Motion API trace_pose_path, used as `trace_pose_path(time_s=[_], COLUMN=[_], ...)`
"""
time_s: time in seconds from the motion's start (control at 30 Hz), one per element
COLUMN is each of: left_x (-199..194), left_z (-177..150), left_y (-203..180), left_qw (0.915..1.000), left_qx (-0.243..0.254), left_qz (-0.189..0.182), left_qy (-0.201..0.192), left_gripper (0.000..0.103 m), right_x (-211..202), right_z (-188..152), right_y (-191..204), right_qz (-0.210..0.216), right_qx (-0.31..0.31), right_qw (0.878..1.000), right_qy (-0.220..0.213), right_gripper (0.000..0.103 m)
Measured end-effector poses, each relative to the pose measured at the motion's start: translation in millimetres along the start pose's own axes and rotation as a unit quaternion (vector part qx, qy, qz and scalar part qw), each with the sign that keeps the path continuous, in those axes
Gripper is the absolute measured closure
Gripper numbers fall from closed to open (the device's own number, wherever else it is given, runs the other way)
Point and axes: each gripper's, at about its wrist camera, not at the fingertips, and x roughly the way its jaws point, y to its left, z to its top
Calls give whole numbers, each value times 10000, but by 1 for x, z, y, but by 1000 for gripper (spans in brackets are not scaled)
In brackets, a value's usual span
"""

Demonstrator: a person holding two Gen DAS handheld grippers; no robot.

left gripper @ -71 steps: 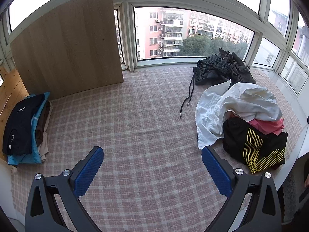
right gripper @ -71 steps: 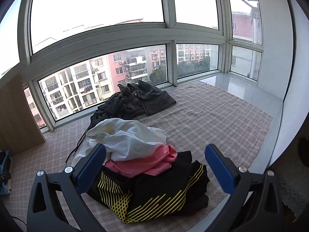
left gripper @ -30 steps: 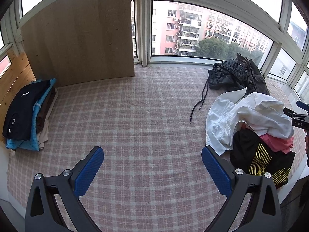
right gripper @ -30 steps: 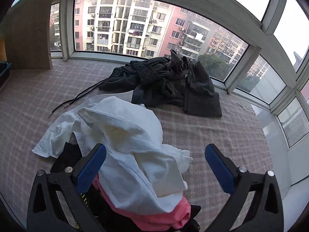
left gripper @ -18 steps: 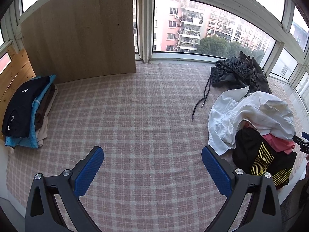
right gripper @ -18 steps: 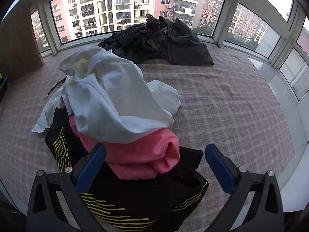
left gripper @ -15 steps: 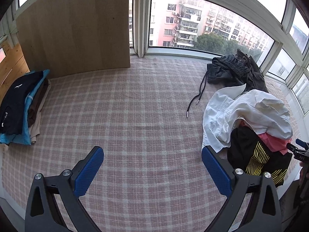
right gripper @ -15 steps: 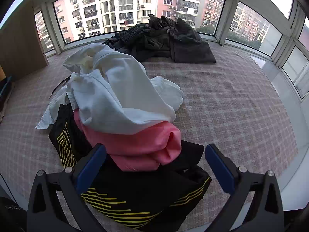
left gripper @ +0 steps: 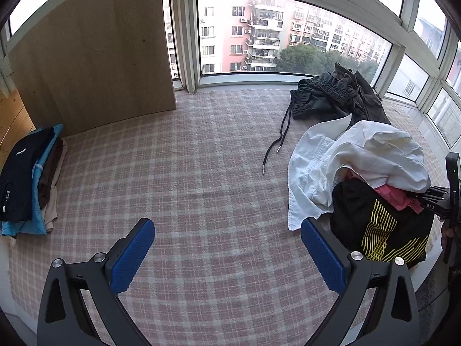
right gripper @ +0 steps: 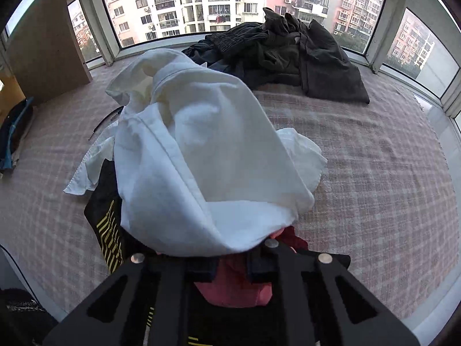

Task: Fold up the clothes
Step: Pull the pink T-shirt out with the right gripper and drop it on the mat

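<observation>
Plaid mat, pinched pink garment

Plaid mat, wooden board, apartment blocks outside

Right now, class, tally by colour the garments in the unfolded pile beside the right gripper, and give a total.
White: 1, the white shirt
Pink: 1, the pink garment
Black with yellow stripes: 1, the black garment
Total: 3
</observation>
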Motion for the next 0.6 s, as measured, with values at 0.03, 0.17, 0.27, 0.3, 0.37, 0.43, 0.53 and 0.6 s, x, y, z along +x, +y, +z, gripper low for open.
trace_pose_path(time_s=[0.03,0.17,0.27,0.3,0.37,0.43,0.53,0.6], left_x=[0,-2,-9,-11,-16,-19,-22,-24], left_z=[0,0,0,1,0,0,-3,-4], left_y=[3,11,11,11,15,20,30,39], left_qw=[10000,9997,9997,9997,9995,9991,9988,9985], left_qx=[-67,-226,-213,-212,-240,-319,-390,-444], left_qz=[-16,-75,-60,-54,-45,-64,-30,8], left_qy=[5,-5,-107,-143,-219,-258,-292,-320], left_gripper=[1,1,1,1,1,1,1,1], right_x=[-15,-102,-163,-177,-199,-216,-239,-255], right_z=[14,85,122,129,137,140,146,153], right_y=[-2,-3,11,21,35,48,72,90], right_qz=[137,80,-222,-334,-287,-91,-66,32], right_qx=[85,99,-143,-304,-415,-443,-594,-633], right_qw=[9997,9905,9785,9744,9700,9668,9615,9599], right_qy=[-203,-1372,-2045,-2200,-2380,-2517,-2681,-2732], right_gripper=[91,100,100,100,100,100,100,100])
